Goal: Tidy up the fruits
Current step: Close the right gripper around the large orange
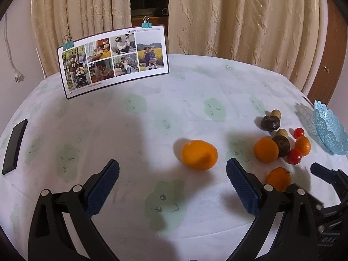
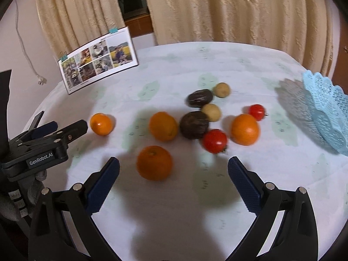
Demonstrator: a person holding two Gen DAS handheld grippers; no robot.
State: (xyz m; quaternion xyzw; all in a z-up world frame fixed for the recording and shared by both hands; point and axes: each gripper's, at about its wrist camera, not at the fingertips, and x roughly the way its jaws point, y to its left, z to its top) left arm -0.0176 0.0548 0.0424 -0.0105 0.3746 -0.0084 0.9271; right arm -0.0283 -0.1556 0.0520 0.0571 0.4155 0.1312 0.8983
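Observation:
Fruits lie loose on a white tablecloth. My left gripper is open, and a large orange sits just ahead between its fingers, untouched. My right gripper is open too, with another orange between its fingertips, nearer the left one. Beyond it lie more oranges, two red tomatoes, two dark brown fruits and two small tan round fruits. A light blue lattice basket stands at the right edge, its inside hidden. The left gripper also shows at the far left.
A clipped photo card stands upright at the back left of the table. A black phone-like slab lies near the left edge. Cream curtains hang behind the table. A loose plug cord dangles at the left wall.

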